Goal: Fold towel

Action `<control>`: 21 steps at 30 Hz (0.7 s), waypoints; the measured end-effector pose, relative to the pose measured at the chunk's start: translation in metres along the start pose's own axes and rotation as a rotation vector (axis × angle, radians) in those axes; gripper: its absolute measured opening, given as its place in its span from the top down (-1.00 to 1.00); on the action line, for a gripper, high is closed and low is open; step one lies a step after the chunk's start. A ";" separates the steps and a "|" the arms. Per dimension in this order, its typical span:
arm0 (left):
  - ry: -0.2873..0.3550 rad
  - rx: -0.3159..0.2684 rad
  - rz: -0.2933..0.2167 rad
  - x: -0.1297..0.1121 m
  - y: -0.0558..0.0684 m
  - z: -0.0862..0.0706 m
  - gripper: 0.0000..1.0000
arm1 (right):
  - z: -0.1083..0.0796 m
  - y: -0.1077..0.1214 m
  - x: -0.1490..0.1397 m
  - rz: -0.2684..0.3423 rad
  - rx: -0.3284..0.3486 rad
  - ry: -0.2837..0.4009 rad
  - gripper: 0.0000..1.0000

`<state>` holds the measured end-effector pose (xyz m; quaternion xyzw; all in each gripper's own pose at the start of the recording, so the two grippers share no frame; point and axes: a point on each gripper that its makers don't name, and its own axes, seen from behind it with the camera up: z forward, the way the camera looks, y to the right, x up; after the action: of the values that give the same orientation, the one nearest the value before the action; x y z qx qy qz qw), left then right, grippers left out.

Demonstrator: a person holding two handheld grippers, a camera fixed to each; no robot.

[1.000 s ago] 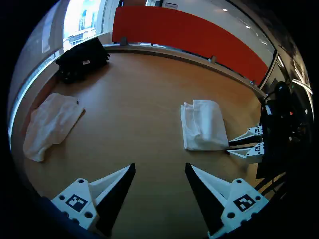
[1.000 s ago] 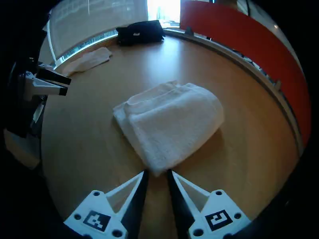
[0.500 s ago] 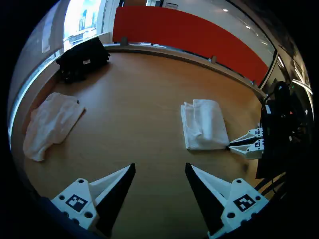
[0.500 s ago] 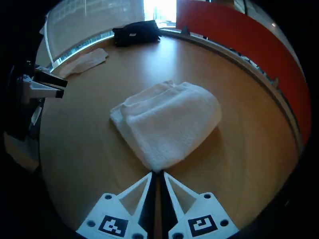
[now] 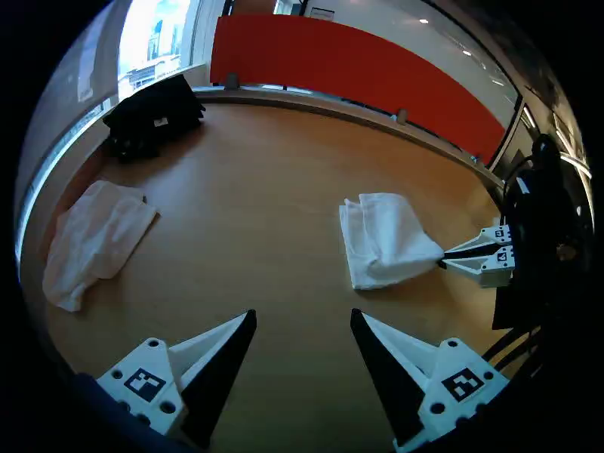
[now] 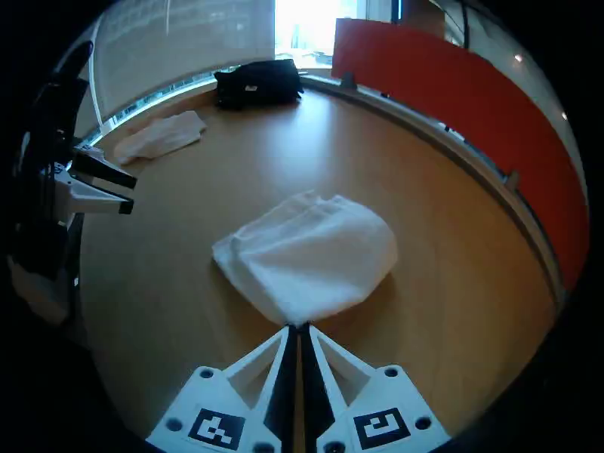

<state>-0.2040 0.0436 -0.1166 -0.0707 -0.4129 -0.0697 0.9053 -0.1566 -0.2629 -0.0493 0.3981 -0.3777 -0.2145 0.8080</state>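
A big wooden table (image 5: 249, 226) holds a folded white towel (image 5: 385, 238), a loose white towel (image 5: 94, 241) near its edge, and a black bag (image 5: 155, 113).

Worktop (image 5: 257, 189): pale wood with a smooth finish and a raised ledge (image 5: 332, 108) along its far edge. Behind the ledge stands a long red panel (image 5: 355, 72), with small grey fittings (image 5: 402, 115) at its foot. A black bag (image 5: 155, 113) sits in the far corner, close to the window (image 5: 155, 38), with a small pale tag on its upper face. A crumpled white cloth (image 5: 94, 241) lies flat along the window-side edge, unfolded and rumpled, apart from the bag and not touching it. Daylight through the window is strong and washes out the glass. Recessed ceiling lights (image 5: 426, 19) are lit above the panel.
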 end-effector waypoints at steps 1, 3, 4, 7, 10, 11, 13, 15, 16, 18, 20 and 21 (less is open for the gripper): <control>0.002 -0.002 0.000 0.001 0.001 0.000 -0.85 | -0.004 0.002 0.007 -0.009 -0.005 0.011 0.93; 0.007 -0.007 0.000 0.004 0.002 -0.001 -0.85 | -0.012 0.006 0.021 -0.028 -0.016 0.034 0.93; 0.010 -0.008 0.003 0.006 0.002 -0.001 -0.85 | -0.016 0.008 0.028 -0.037 -0.022 0.045 0.93; 0.018 -0.011 0.012 0.012 0.003 -0.002 -0.85 | -0.029 0.014 0.050 -0.063 -0.039 0.077 0.93; 0.025 -0.014 0.023 0.017 0.004 -0.003 -0.85 | -0.043 0.020 0.071 -0.086 -0.054 0.103 0.93; 0.028 -0.015 0.026 0.019 0.004 -0.003 -0.85 | -0.047 0.022 0.078 -0.094 -0.059 0.111 0.93; 0.033 -0.019 0.029 0.023 0.004 -0.004 -0.85 | -0.056 0.025 0.089 -0.109 -0.069 0.127 0.93; 0.038 -0.022 0.033 0.026 0.005 -0.004 -0.85 | -0.066 0.028 0.100 -0.125 -0.081 0.144 0.93; 0.039 -0.023 0.034 0.027 0.005 -0.004 -0.85 | -0.070 0.030 0.105 -0.130 -0.088 0.151 0.93; 0.043 -0.025 0.037 0.030 0.006 -0.004 -0.85 | -0.079 0.033 0.114 -0.138 -0.102 0.165 0.93; 0.046 -0.029 0.039 0.032 0.007 -0.005 -0.85 | -0.086 0.038 0.120 -0.140 -0.114 0.176 0.93; 0.047 -0.031 0.040 0.033 0.007 -0.005 -0.85 | -0.089 0.040 0.123 -0.139 -0.120 0.180 0.93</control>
<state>-0.1776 0.0474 -0.0949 -0.0915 -0.3890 -0.0598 0.9147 -0.0087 -0.2758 0.0010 0.3921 -0.2616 -0.2557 0.8441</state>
